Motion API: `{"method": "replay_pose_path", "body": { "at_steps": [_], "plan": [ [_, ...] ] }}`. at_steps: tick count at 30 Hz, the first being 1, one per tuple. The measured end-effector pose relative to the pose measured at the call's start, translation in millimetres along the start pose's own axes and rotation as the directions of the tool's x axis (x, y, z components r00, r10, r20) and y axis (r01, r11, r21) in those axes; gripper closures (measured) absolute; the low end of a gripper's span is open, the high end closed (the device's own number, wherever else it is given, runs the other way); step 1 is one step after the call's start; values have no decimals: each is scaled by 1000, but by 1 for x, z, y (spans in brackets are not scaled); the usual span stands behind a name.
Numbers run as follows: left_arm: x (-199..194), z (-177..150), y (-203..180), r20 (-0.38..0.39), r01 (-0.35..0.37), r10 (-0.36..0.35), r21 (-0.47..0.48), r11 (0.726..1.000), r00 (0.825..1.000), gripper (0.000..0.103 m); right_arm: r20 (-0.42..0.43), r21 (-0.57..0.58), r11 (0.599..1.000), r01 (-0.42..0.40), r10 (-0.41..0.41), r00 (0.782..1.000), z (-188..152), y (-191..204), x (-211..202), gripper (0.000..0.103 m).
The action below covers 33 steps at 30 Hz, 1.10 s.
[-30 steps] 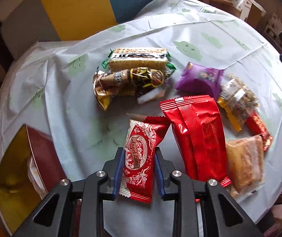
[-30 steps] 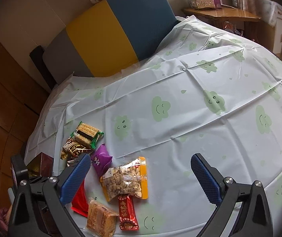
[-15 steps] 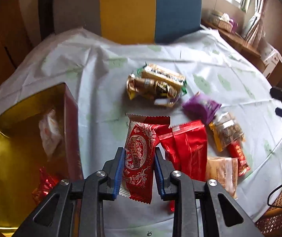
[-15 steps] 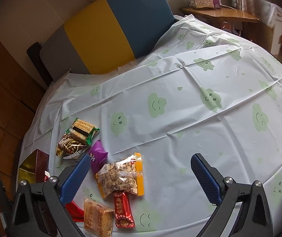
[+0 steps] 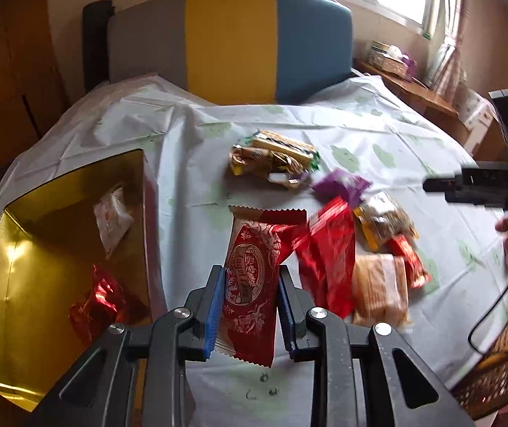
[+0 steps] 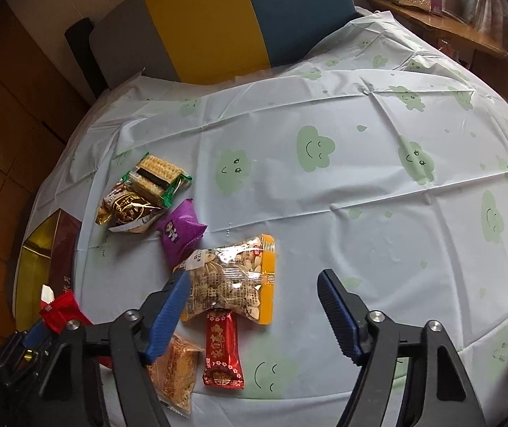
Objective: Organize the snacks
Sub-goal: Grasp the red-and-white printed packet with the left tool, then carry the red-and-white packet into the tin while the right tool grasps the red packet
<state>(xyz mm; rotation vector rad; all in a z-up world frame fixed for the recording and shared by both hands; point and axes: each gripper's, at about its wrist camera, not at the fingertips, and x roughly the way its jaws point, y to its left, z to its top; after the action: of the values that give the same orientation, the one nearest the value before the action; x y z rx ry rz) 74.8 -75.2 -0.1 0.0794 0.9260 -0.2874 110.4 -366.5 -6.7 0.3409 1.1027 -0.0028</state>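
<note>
Left wrist view: left tongs (image 5: 250, 302) are gripping a red wafer packet (image 5: 254, 281) beside the gold box (image 5: 40, 249), right tongs (image 6: 252, 315) are closing empty over the seed packet (image 6: 232, 281), several snacks waiting

Red floral-print wrapper (image 5: 250, 277), gold-lined box (image 5: 40, 249), pale tablecloth (image 6: 360, 185) with green smiling clouds, purple packet (image 6: 179, 231)

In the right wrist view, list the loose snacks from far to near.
Cracker pack → brown wrapper → purple pouch → nut bag → red candy
</note>
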Motion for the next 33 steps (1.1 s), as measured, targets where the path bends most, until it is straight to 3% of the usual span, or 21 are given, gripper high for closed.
{"method": "replay_pose_path", "body": {
  "at_steps": [4,9,14,21,27,33],
  "plan": [
    [-13,26,6,97,22,-17,-55,998,995,74,-2,-21,1000,4,-4,1000,-1,4,1,42],
    [-29,26,11,139,40,-32,-53,998,990,74,-4,-100,992,-77,77,997,-3,23,-1,45],
    [-30,-10,5,67,83,-87,65,994,994,74,-44,-198,974,-114,108,993,-13,45,5,45],
    [-25,-73,-17,-74,158,-144,246,956,987,74,-108,-305,936,-176,150,983,-28,75,14,45],
    [-2,-93,-9,-172,166,-130,221,961,976,74,-150,-365,901,-235,192,970,-41,112,20,45],
    [0,-99,0,-152,201,-176,169,965,973,73,-207,-395,885,-246,176,963,-55,152,48,45]
  ]
}}
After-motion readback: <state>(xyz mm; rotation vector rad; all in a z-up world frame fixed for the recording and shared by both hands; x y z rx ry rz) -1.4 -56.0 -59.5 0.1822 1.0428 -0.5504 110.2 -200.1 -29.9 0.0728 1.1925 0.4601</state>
